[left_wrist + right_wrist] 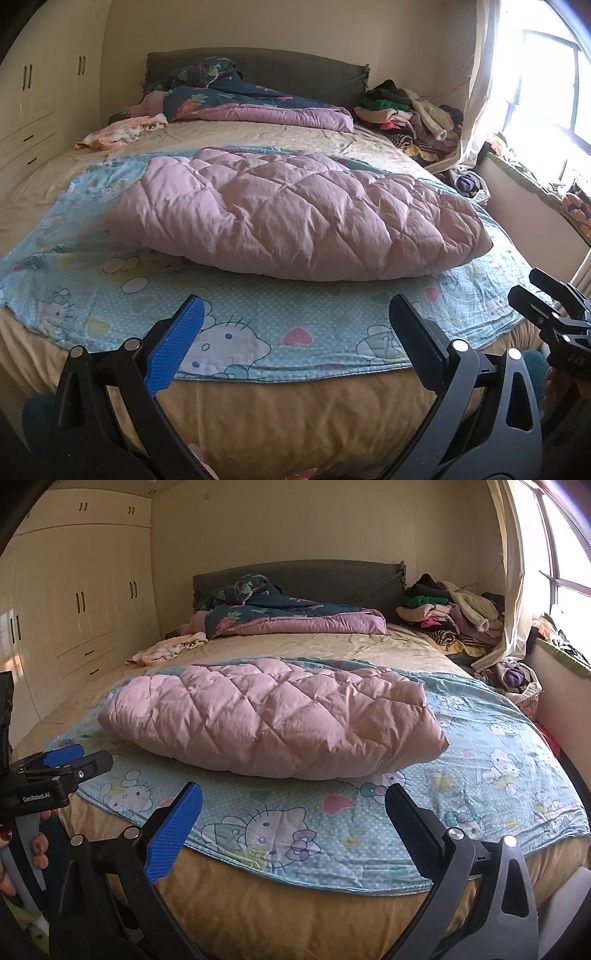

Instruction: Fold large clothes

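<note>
From the left wrist, the left gripper (295,325) hangs spread wide and empty, the quilt (295,214) lying ahead of its fingers with pink lining folded over. From the right wrist, the right gripper (293,812) gapes equally, level beside it, seemingly lined up to take the near hem together.

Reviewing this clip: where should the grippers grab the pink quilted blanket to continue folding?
Probably the two near corners of the pink quilted blanket, approached from the foot of the bed. It lies folded lengthwise across the cartoon sheet, long edge facing both open grippers.
</note>
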Motion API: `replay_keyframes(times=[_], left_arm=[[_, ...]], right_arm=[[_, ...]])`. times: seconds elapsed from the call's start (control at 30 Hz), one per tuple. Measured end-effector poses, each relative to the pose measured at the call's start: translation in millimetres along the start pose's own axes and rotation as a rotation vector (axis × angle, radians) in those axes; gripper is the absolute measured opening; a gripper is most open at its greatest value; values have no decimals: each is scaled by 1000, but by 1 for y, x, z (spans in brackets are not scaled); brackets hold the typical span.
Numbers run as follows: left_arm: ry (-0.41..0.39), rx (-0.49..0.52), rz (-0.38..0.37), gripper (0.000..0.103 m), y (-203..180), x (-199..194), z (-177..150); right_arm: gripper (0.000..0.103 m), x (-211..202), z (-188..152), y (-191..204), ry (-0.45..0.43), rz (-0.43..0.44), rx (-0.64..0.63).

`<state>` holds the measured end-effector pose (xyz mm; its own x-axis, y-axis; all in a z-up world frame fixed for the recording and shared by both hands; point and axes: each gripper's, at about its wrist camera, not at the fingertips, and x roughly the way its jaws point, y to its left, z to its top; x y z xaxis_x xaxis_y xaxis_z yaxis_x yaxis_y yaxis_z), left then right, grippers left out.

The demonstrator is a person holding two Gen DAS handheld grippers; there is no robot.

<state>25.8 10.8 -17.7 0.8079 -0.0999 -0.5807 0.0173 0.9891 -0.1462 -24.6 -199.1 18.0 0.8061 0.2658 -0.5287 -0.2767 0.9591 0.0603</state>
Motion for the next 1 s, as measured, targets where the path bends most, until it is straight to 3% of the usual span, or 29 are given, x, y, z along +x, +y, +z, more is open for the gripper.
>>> replay_keyframes(times=[1.0], left_arm=[[3,-5,7,94,3,-2,0]], right_arm=[[99,-1,0,0,-1,0,1]])
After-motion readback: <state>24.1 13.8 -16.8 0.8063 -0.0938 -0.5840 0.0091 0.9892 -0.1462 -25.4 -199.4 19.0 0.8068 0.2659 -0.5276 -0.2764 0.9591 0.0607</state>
